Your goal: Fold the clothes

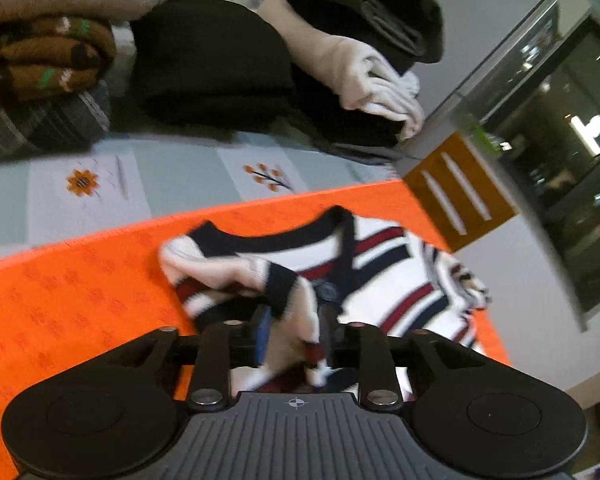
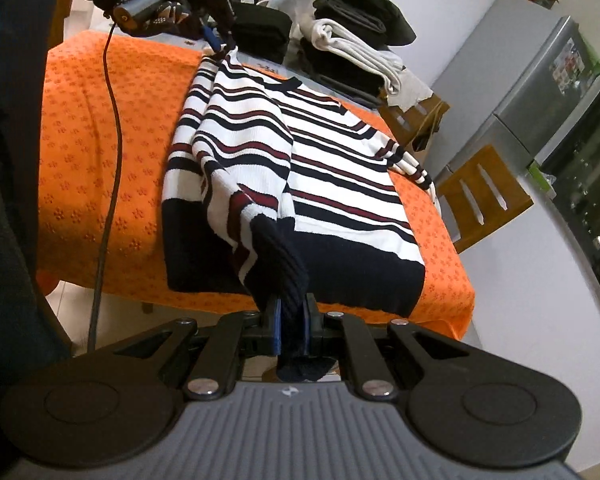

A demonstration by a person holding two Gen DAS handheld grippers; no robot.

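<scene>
Currently right claw [image 2: 291,322] is clamped on the navy cuff of the striped sweater [image 2: 340,168], spread mid-frame on the orange tabletop [image 2: 100,120]; left claw [image 1: 290,332] part-open, fabric loose between its jaws.

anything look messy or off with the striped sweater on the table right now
The striped sweater lies mostly flat on the orange cloth, but its far sleeve trails off the table's right edge. The near sleeve is folded across the body, its navy cuff pinched in the right claw.
</scene>
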